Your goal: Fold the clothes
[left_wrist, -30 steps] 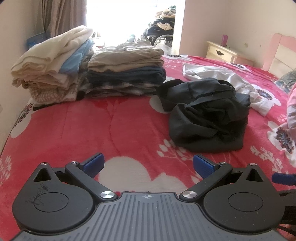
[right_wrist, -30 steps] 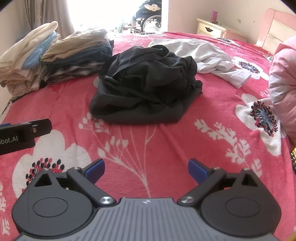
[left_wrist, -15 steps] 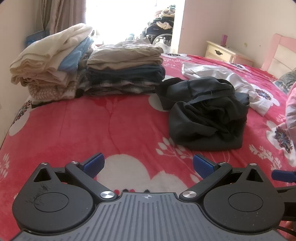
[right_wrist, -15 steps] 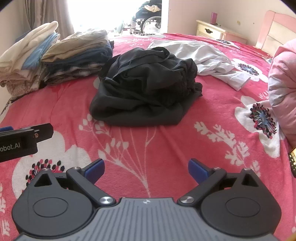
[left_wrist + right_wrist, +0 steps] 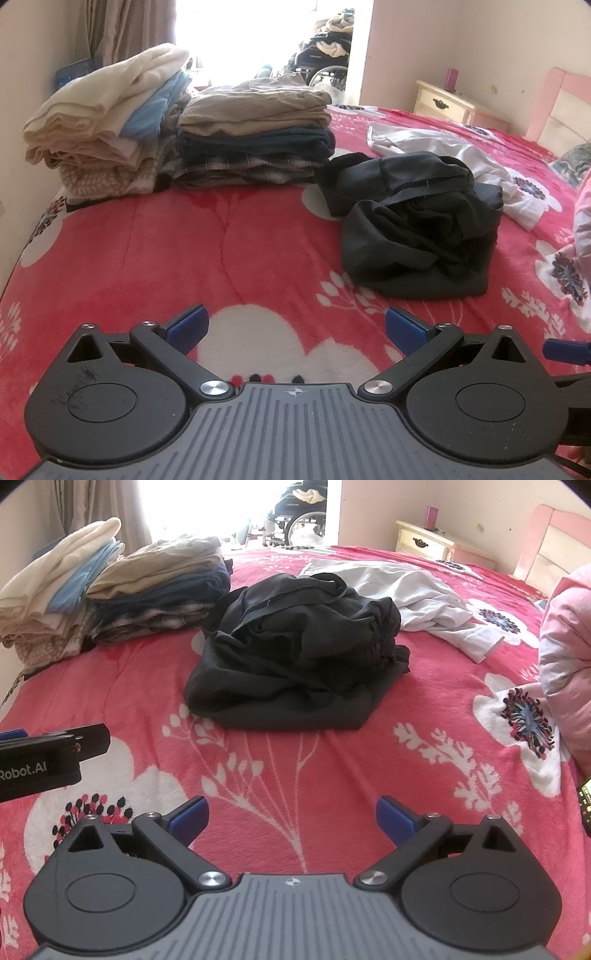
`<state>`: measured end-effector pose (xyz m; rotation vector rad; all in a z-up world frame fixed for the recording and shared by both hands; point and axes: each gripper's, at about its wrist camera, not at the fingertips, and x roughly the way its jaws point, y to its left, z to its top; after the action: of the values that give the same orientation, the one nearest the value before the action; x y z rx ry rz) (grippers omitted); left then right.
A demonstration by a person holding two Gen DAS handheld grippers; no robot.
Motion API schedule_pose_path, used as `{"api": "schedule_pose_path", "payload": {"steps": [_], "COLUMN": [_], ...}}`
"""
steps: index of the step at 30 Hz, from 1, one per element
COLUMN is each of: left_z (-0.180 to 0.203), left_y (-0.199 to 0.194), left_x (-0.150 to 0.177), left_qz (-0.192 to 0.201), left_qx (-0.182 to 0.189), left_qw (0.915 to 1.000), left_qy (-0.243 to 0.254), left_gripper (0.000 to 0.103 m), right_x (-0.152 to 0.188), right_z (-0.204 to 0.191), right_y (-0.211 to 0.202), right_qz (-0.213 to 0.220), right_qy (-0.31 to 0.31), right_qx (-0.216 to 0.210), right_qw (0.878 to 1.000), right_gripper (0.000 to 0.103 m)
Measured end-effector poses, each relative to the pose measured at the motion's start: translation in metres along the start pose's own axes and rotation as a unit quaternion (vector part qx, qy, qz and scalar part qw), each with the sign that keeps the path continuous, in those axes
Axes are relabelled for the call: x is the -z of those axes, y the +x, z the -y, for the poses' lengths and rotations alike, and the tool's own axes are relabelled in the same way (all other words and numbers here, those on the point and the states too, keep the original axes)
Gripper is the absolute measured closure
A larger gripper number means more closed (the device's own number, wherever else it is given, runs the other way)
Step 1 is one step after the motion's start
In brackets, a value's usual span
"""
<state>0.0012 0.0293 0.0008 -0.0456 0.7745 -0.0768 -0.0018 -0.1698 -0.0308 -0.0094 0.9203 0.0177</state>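
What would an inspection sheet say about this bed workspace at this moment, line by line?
Surface: red flowered blanket on the bed, bare in front of both grippers.
Job's things: crumpled black garment; white garment spread behind it, unfolded; two folded piles at the far left.
Clutter: pink pillow at the right edge.
Grippers: left hand-held gripper open, empty; right hand-held gripper open, empty.
Cables: nothing seen.
Surroundings: nightstand, wheelchair, curtain.
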Motion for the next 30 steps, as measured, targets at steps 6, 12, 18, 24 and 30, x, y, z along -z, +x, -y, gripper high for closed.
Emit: {"api": "schedule_pose_path", "payload": {"steps": [6,12,18,24,30], "left_z": [0.008,0.003,-0.005,0.002,0.001], "left_y": [-0.003,-0.002,0.001,0.001,0.000], "left_x": [0.005,0.004,0.001,0.004,0.001], "left_qz": [0.000,-0.002,-0.003,0.000,0.009], "left_qx": [-0.005,-0.003,0.000,-0.006,0.003], "left_qw": [1.0000,1.0000,1.0000,1.0000,0.9999], "left_qy": [-0.003,-0.001,0.001,0.002,-0.006], "left_gripper": [0.000,0.000,0.000,0.000,0.000], "right_x": [0.000,0.000,0.000,0.000,-0.001], "right_z": [-0.001,-0.001,-0.001,-0.001,0.001], "right_y": [0.001,0.001,0.001,0.004,0.005], "right_qz": [0.000,-0.001,-0.001,-0.002,0.002], "right_qy": [0.000,-0.002,-0.002,0.000,0.004], "right_qx": [0.001,0.001,0.001,0.000,-0.001], "right_qw": [1.000,1.000,1.000,1.000,1.000], "right_gripper": [0.003,0.003,0.003,0.003,0.003]}}
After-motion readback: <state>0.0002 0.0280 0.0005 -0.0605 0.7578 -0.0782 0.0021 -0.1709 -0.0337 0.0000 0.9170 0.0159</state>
